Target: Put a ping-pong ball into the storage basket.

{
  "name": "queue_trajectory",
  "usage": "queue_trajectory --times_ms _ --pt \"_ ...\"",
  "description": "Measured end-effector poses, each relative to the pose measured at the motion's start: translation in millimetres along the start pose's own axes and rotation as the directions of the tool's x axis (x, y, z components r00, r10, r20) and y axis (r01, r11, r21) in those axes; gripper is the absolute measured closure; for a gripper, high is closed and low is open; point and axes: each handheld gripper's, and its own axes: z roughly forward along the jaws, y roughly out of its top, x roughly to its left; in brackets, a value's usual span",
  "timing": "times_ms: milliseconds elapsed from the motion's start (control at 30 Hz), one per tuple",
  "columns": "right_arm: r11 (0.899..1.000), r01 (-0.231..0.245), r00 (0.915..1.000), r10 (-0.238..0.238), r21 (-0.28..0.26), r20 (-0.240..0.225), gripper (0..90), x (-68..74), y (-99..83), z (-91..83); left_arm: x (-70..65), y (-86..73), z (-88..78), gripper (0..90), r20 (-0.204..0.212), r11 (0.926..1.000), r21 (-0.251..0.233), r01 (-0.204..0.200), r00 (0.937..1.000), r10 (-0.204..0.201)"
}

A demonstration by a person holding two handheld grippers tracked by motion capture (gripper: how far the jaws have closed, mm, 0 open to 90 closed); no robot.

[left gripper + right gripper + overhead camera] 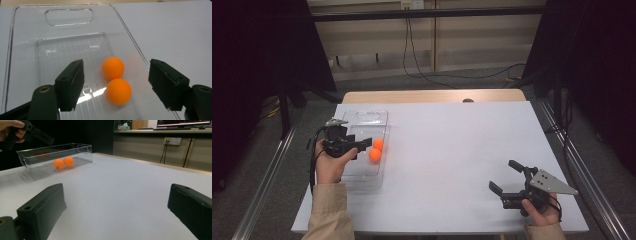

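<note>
Two orange balls (378, 144) (374, 155) lie side by side, touching, on the floor of a clear plastic bin (371, 116) at the table's left. My left gripper (366, 144) hovers over the bin, open, its jaws to either side of and above the balls (113, 68) (118, 91) without touching them. My right gripper (503, 175) is held low over the table's front right, open and with nothing in it. The right gripper view looks across the table between wide jaws (117, 188) to the bin (30, 157), the balls (58, 163) and the left gripper (37, 133).
The white table top (452, 150) stretches bare between the bin and my right hand. The bin has a handle slot (68, 17) at its far end. Black frames and cables stand beyond the table's far edge (432, 95).
</note>
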Motion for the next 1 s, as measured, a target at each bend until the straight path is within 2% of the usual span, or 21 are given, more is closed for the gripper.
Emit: queue_trajectory --times_ms 167,400,600,733,900,1000 --pt "1.0 0.002 1.0 -0.002 0.002 -0.001 0.7 -0.4 -0.1 0.7 -2.6 -0.1 -2.3 22.3 0.004 0.9997 -0.023 0.003 1.0 -0.003" --pt "1.0 0.002 1.0 -0.002 0.004 -0.003 0.7 0.4 0.3 3.5 -6.5 -1.6 -7.7 14.5 0.037 0.9978 -0.066 0.002 0.9993 0.0" --pt "1.0 0.003 1.0 -0.003 0.005 -0.002 0.7 -0.4 0.2 3.1 -8.9 -4.8 -13.3 11.7 0.077 0.9949 -0.1 0.007 0.997 0.001" --pt "1.0 0.005 1.0 -0.005 0.005 0.0 0.7 -0.3 0.1 3.3 -10.7 -6.7 -17.6 10.7 0.101 0.9905 -0.137 0.016 0.9949 -0.002" --pt "1.0 0.004 1.0 -0.004 0.005 0.003 0.7 -0.4 0.0 3.1 -13.7 -9.2 -20.4 8.2 0.112 0.9881 -0.154 0.002 0.9936 0.015" --pt "1.0 0.005 1.0 -0.005 0.006 0.003 0.7 -0.5 -0.2 3.4 -15.3 -12.0 -21.7 7.2 0.122 0.9845 -0.175 0.009 0.9924 0.013"
